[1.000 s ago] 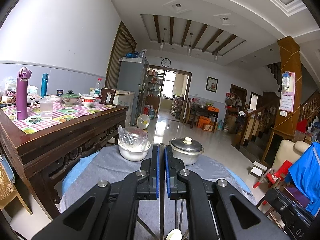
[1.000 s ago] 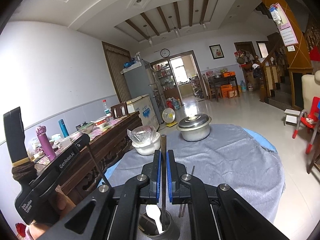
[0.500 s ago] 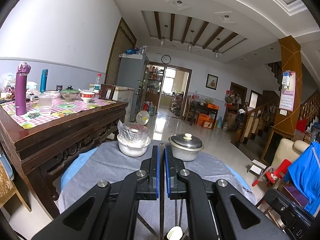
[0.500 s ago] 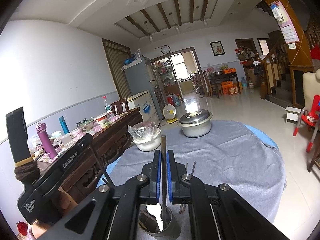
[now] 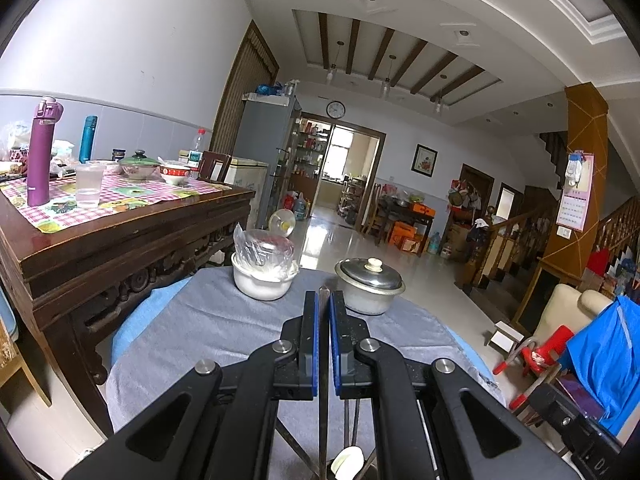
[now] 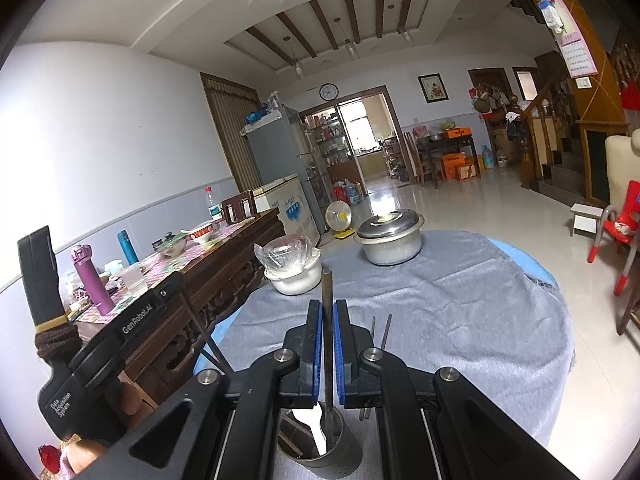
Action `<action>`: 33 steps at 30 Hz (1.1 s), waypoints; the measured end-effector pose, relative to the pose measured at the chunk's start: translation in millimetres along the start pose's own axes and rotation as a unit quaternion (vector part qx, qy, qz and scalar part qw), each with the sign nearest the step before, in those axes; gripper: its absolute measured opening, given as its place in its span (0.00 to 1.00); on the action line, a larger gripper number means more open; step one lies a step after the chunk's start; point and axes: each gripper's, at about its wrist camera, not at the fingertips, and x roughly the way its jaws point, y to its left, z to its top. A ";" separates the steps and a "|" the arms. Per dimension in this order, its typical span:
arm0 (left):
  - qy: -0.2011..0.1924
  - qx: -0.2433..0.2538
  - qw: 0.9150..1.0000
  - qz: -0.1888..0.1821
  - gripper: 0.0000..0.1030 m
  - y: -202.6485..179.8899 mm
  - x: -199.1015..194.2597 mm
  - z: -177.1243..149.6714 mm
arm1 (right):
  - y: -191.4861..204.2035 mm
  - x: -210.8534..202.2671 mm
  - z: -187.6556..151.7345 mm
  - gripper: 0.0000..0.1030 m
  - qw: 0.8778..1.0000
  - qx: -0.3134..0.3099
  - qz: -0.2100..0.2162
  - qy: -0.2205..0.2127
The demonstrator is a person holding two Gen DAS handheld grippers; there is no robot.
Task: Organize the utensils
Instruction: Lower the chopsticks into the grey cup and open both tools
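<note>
- The metal cup [image 6: 320,446] is cut off by the bottom edge of the right wrist view.
- The lower ends of the chopsticks [image 6: 329,344] inside it are hidden.
- The white spoon [image 5: 348,462] is partly cut off in the left wrist view.

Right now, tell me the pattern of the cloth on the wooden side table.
Pink-and-white check with green patches; the cloth shows best in the left wrist view.

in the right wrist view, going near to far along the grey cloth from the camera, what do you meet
metal cup with a white spoon in it → right gripper shut on a chopstick → white bowl topped with clear plastic → lidded metal pot
</note>
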 end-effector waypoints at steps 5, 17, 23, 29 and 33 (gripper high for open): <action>0.012 0.003 1.000 -0.002 0.05 -0.8 0.9 -5.0 | -4.5 -0.9 -1.6 0.06 1.000 0.006 0.001 0.008; 0.023 0.024 0.999 -0.002 0.05 -5.4 -7.2 -16.7 | -7.8 0.5 -5.6 0.06 1.000 0.013 0.005 0.020; 0.048 0.037 0.998 0.002 0.05 -6.5 -7.7 -23.2 | -12.0 5.0 -9.1 0.06 0.999 0.022 0.009 0.032; 0.067 0.042 0.997 0.004 0.05 -2.9 -11.6 -27.3 | -13.1 7.5 -12.0 0.06 0.999 0.030 0.017 0.039; 0.072 0.044 0.996 0.004 0.06 -2.8 -14.7 -29.7 | -10.4 7.5 -12.5 0.06 0.999 0.029 0.022 0.039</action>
